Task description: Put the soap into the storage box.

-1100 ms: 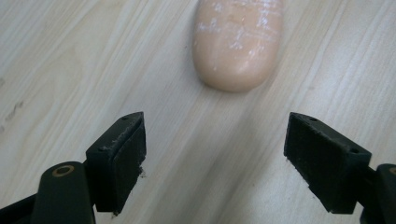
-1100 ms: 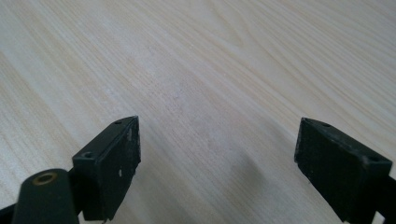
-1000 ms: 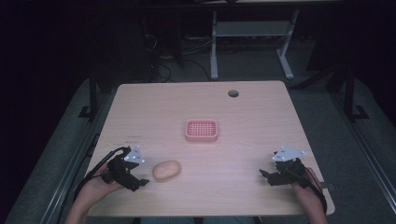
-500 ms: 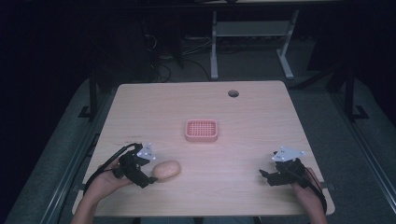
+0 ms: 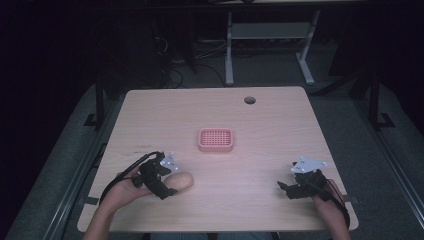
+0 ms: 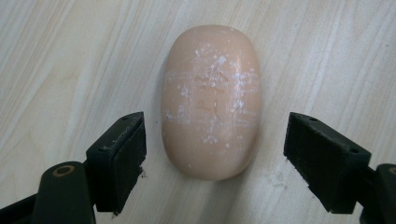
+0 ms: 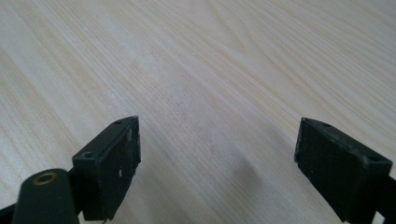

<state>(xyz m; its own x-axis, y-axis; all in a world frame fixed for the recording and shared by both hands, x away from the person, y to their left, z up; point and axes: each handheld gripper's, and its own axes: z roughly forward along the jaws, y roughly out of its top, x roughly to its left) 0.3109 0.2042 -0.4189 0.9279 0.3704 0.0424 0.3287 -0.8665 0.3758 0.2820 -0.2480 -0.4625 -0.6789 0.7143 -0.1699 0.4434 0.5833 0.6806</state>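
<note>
High view: left gripper (image 5: 169, 184) partly hides the soap (image 5: 181, 180).

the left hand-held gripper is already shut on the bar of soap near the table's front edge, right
Not quite. The left hand-held gripper is open: the left gripper view shows a gap between each jaw and the bar of soap. The soap does lie near the table's front edge.

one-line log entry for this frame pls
left claw: open, straddling soap bar, no contact | right claw: open, idle over table | pink tray: empty
</note>
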